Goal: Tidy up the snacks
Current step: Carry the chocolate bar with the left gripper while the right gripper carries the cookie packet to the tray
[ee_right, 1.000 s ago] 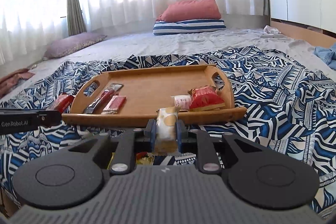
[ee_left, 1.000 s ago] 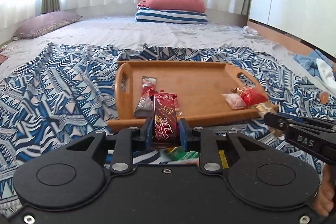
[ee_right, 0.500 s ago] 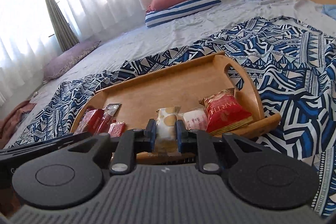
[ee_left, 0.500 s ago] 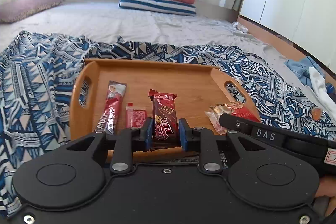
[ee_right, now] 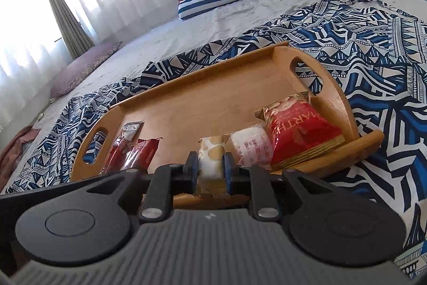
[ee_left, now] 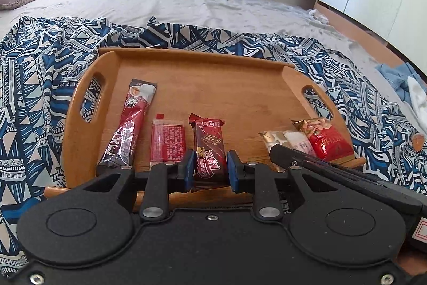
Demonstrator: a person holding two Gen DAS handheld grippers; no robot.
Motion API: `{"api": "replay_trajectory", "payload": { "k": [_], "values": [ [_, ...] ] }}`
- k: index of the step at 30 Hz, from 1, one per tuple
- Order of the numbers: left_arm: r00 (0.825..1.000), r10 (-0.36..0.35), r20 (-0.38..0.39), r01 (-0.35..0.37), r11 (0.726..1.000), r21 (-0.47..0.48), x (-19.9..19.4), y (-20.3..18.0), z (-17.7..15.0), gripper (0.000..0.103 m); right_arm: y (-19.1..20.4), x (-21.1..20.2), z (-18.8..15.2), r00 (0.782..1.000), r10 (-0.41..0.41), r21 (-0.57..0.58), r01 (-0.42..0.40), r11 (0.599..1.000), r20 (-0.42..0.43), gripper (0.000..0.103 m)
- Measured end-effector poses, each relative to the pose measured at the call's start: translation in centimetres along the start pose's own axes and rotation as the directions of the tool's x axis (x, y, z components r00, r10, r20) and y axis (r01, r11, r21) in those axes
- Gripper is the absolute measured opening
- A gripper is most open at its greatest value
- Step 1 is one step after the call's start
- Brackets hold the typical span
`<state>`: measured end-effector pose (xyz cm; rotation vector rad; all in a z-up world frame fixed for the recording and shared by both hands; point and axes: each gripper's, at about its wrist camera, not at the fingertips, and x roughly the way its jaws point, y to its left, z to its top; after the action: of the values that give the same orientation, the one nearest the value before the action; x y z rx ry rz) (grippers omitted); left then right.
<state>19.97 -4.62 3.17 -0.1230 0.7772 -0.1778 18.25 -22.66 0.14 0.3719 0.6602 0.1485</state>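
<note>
left tongs [ee_left: 208,168]: clamped on chocolate bar [ee_left: 208,148], pointing lengthwise across tray [ee_left: 213,55] from its near edge | right tongs [ee_right: 211,168]: clamped on cream packet [ee_right: 211,158], near right end

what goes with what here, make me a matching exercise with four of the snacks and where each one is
Things:
1. dark red chocolate bar
2. cream spotted packet
3. long red stick sachet
4. big red bag

Places:
A. lying nearest the tray's left handle
B. between the right gripper's fingers
C. propped at the wooden tray's right end
D. between the left gripper's fingers

Pairs: 1-D, 2-B, 3-A, 4-C
</note>
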Motion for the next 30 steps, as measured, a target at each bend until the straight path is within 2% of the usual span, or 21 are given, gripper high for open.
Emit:
{"api": "replay_trajectory", "payload": {
  "k": [14, 30],
  "values": [
    [1.0, 0.02, -0.009, -0.02, 1.0, -0.024, 1.2, 0.0, -0.3, 0.025, 0.2, 1.2, 0.1, 1.0, -0.028, -0.049, 0.028, 0.998, 0.002, 0.023],
    [0.996, 0.09, 0.01, -0.089, 0.993, -0.079, 1.1, 1.9, -0.1, 0.025, -0.6, 1.2, 0.1, 0.997, -0.072, -0.046, 0.073, 0.996, 0.023, 0.024]
  ]
}}
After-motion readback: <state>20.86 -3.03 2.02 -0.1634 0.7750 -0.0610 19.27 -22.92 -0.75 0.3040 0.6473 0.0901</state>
